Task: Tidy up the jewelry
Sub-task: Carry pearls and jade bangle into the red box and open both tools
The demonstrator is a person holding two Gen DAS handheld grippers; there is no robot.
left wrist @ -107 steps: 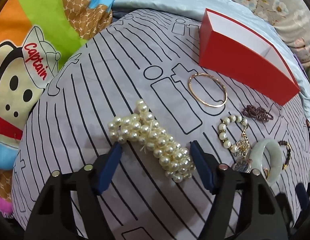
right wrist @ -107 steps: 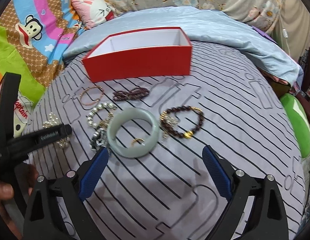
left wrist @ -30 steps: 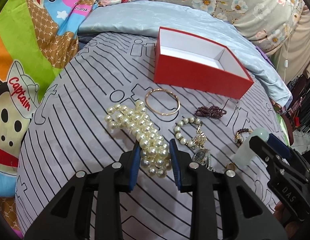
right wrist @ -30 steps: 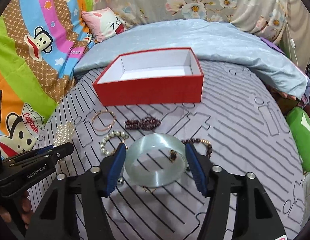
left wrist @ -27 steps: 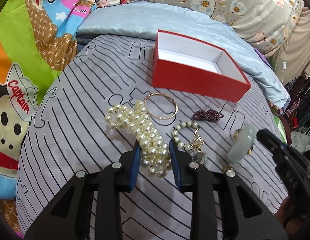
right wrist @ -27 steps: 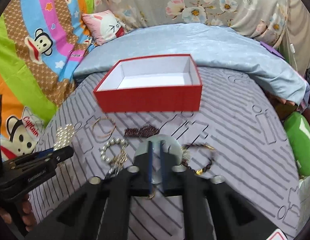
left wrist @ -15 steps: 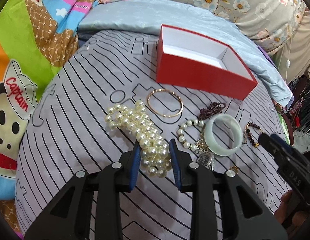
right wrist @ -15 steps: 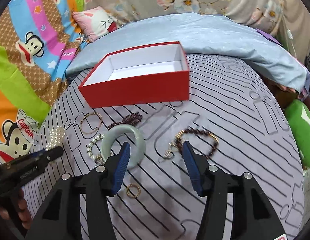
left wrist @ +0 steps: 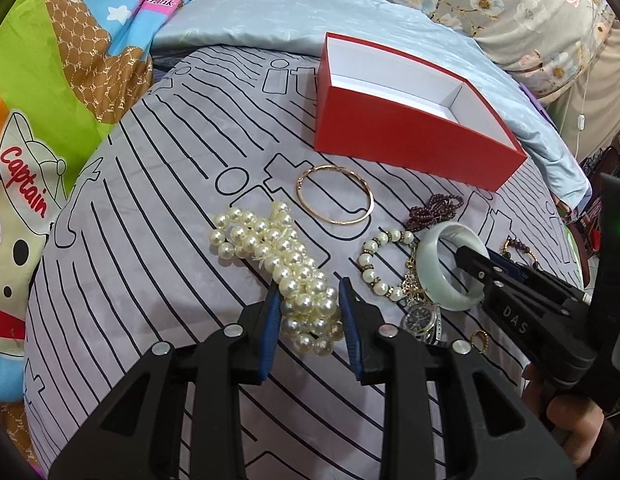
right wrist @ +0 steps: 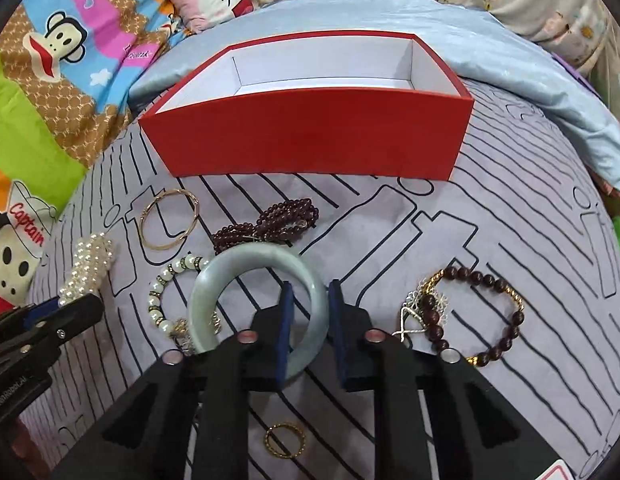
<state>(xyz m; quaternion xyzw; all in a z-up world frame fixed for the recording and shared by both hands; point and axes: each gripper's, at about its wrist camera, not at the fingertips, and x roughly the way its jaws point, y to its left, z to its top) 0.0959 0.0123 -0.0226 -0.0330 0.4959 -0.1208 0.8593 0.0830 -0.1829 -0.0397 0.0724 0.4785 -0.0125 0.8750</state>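
Note:
My left gripper [left wrist: 309,292] is shut on the near end of a cream pearl necklace [left wrist: 278,252] that lies bunched on the grey striped cloth. My right gripper [right wrist: 309,292] is shut on the right side of a pale jade bangle [right wrist: 230,272]; one finger is inside the ring, one outside. The bangle [left wrist: 434,268] and the right gripper [left wrist: 476,258] also show in the left wrist view. An open red box [right wrist: 310,140] with a white inside stands behind the jewelry; it shows empty in both views [left wrist: 410,136].
On the cloth lie a thin gold bangle [right wrist: 170,220], a dark purple bead strand [right wrist: 270,224], a small pearl bracelet [right wrist: 166,284], a brown bead bracelet with charms [right wrist: 470,312], a gold ring [right wrist: 285,440] and a watch [left wrist: 420,318]. Bright cartoon bedding lies left.
My right gripper has closed on the jade bangle's right side, after letting it go half a second ago. My left gripper stays shut on the pearls, little moved.

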